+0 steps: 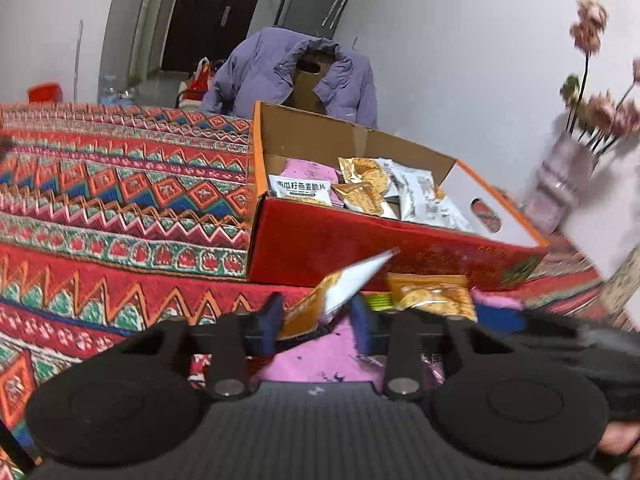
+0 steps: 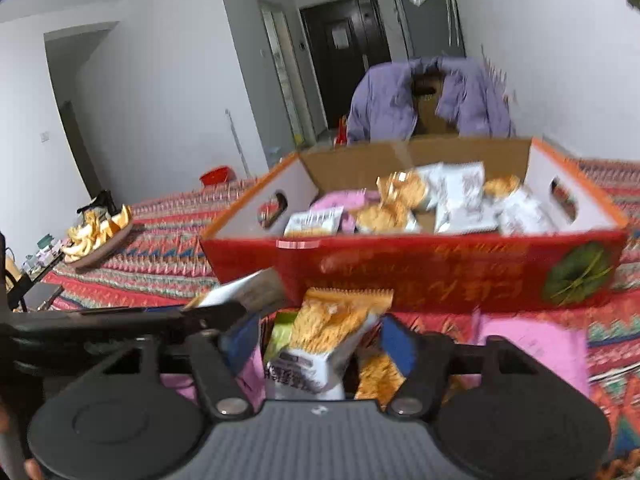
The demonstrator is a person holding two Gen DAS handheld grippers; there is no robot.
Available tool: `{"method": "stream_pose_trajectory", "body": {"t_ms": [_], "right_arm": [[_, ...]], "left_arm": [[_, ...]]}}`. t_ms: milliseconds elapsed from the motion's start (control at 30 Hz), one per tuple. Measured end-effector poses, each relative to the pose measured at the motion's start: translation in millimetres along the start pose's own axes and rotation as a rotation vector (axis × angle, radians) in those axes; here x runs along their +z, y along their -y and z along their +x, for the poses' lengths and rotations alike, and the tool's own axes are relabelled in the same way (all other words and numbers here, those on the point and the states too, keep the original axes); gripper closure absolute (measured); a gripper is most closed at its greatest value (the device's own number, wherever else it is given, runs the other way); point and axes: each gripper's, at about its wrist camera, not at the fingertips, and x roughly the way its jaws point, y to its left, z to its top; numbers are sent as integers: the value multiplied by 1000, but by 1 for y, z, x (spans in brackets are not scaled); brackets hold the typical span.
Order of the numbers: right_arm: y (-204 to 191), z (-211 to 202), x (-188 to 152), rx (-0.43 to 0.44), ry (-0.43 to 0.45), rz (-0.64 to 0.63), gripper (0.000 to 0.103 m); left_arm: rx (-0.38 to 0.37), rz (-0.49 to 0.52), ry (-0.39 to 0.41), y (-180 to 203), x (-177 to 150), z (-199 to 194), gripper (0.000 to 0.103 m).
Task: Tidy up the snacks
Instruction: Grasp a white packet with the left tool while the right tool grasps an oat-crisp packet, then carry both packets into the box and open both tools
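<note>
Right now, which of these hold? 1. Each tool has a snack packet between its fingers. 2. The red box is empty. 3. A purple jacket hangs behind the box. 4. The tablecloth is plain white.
1. True: the left tool pinches an orange and white packet; the right tool grips a snack packet.
2. False: the red box holds several packets.
3. True: the purple jacket hangs there.
4. False: the tablecloth is brightly patterned.

The red box (image 2: 420,276) walls off the frame's middle, packets (image 2: 424,204) filling its open top; bare patterned cloth (image 1: 120,208) lies free at left.
</note>
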Motion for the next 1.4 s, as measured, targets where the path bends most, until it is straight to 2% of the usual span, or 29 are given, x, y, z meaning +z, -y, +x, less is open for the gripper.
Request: {"method": "stream_pose_trajectory", "body": {"t_ms": [33, 67, 133, 300, 567, 733, 867, 1000, 1200, 1400], "right_arm": [[-1, 2, -1, -1, -3, -6, 58], [-2, 4, -2, -1, -4, -10, 63], [-2, 3, -3, -9, 9, -18, 64], [0, -18, 4, -15, 59, -27, 66], [-2, -87, 1, -2, 135, -58, 66], [-4, -145, -23, 21, 152, -70, 65], [2, -191, -46, 63, 160, -23, 66], [3, -227, -65, 38, 192, -42, 65], [9, -257, -85, 38, 229, -19, 66], [13, -270, -96, 36, 250, -8, 65]], "left_arm": [[-16, 4, 2, 0, 0, -1, 83], [-19, 9, 4, 0, 0, -3, 83], [-8, 29, 17, 3, 0, -5, 86], [14, 47, 49, 11, 5, -18, 88], [57, 97, 173, 39, 5, -89, 90], [130, 106, 229, 64, -26, -150, 89], [127, 38, 242, 75, -57, -190, 89], [119, 25, 243, 92, -82, -220, 89], [105, 77, 258, 119, -104, -238, 89], [95, 100, 253, 133, -109, -241, 89]]}}
